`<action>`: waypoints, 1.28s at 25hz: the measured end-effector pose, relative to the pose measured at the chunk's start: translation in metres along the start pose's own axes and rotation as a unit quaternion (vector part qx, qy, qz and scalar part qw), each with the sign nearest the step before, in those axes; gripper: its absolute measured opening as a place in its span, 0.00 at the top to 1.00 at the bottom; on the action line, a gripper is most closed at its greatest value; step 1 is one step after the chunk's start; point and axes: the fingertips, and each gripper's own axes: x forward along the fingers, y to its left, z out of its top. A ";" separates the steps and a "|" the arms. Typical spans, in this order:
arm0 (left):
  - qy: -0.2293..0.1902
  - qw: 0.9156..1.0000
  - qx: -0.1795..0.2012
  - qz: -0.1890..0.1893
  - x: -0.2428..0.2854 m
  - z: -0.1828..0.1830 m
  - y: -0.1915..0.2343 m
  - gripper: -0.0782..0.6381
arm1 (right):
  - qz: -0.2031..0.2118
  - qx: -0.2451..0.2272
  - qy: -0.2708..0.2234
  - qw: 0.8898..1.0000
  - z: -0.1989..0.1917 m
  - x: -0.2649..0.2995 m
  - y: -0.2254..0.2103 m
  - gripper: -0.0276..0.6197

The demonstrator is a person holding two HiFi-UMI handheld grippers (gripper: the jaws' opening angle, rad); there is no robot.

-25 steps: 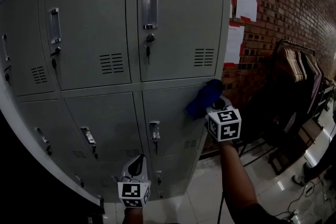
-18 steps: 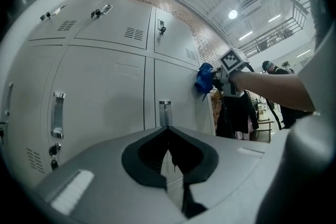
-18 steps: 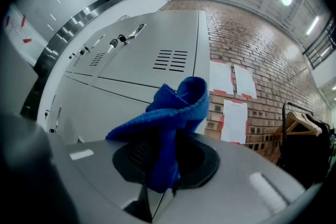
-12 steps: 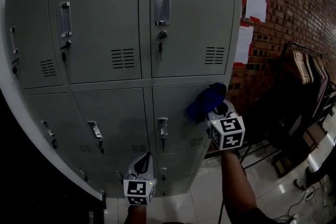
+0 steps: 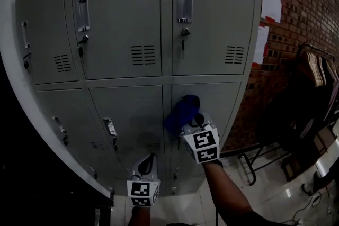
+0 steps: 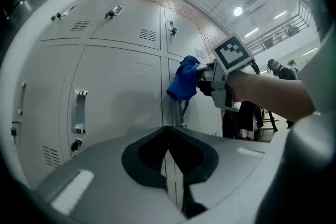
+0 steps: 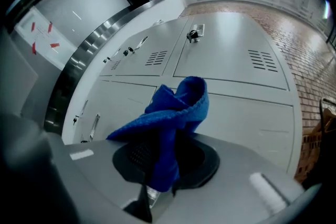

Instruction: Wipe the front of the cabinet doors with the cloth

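A grey metal locker cabinet (image 5: 127, 24) fills the head view, two rows of doors with handles and vents. A blue cloth (image 5: 181, 111) lies bunched against the lower right door (image 5: 220, 106), near that door's left edge. My right gripper (image 5: 190, 120) is shut on the cloth from below. In the right gripper view the cloth (image 7: 173, 113) rises out of the jaws of the right gripper (image 7: 163, 165) towards the doors. My left gripper (image 5: 146, 162) hangs lower, shut and empty, in front of the bottom doors. The left gripper view shows the cloth (image 6: 182, 79) against the door seam.
Keys hang from the locks of the upper doors (image 5: 183, 39). A brick wall with paper sheets (image 5: 271, 0) stands right of the cabinet. A clothes rack with hangers (image 5: 315, 69) is at the far right, above a glossy floor (image 5: 275, 193). A person (image 6: 274, 66) stands far off.
My right gripper has slid the cloth leftwards across the lower right door, from its upper right corner to its left side. The left gripper has hardly moved.
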 end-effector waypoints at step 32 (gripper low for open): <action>0.008 1.000 -0.003 -0.018 0.021 -0.005 -0.017 0.87 | -0.059 -0.019 0.050 0.997 -0.040 -0.028 -0.095 0.85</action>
